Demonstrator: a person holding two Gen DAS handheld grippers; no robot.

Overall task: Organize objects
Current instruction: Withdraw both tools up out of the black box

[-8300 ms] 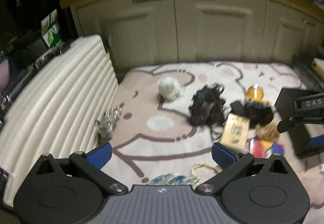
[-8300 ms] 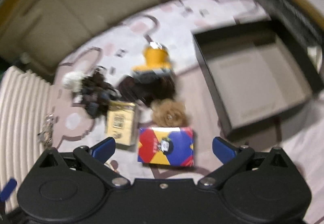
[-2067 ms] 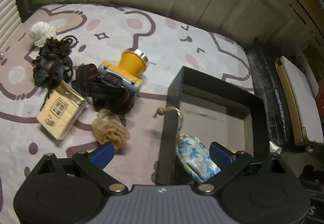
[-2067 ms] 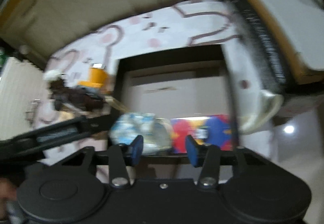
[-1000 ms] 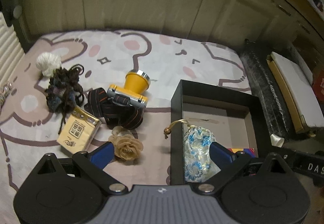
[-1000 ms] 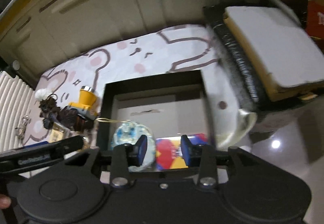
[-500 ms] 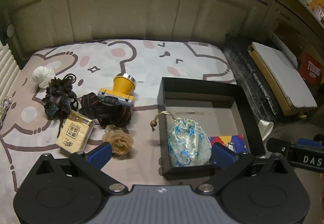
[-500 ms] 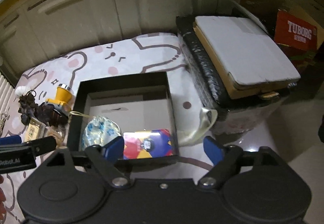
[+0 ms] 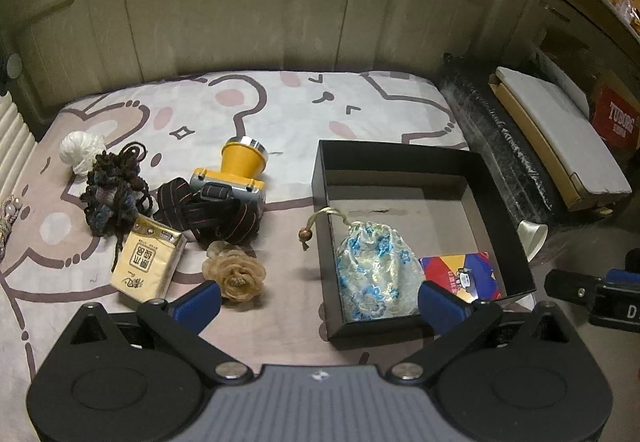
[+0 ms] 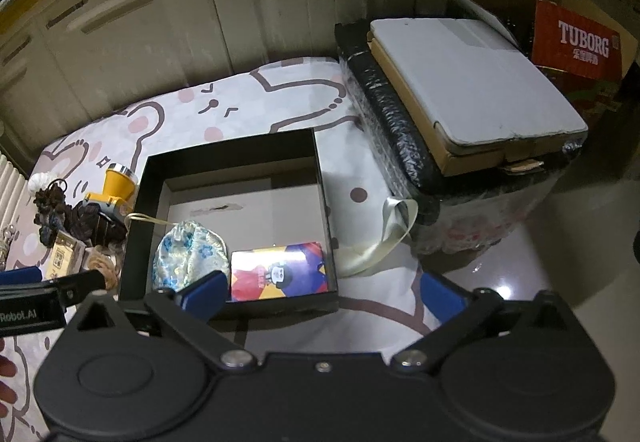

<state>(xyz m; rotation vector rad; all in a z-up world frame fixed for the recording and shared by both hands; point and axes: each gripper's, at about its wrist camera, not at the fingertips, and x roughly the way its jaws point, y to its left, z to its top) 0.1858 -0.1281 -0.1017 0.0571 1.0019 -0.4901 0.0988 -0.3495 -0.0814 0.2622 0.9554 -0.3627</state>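
Both your grippers hang empty at the near edge of the black box.

Your left gripper [image 9: 318,302] is spread wide with nothing between its pads; your right gripper [image 10: 320,294] is opening, also empty. Inside the black box [image 9: 400,156], the blue floral drawstring pouch [image 9: 374,274] lies in the near left corner and the colourful card box [image 10: 280,276] just right of it. Left of the box on the mat sit the yellow headlamp [image 9: 236,176], tissue pack [image 9: 148,262], fabric rose [image 9: 236,276] and dark yarn bundle [image 9: 114,190].

A home floor — cream cabinet doors [image 9: 248,2] behind a cartoon bear mat [image 9: 280,110].
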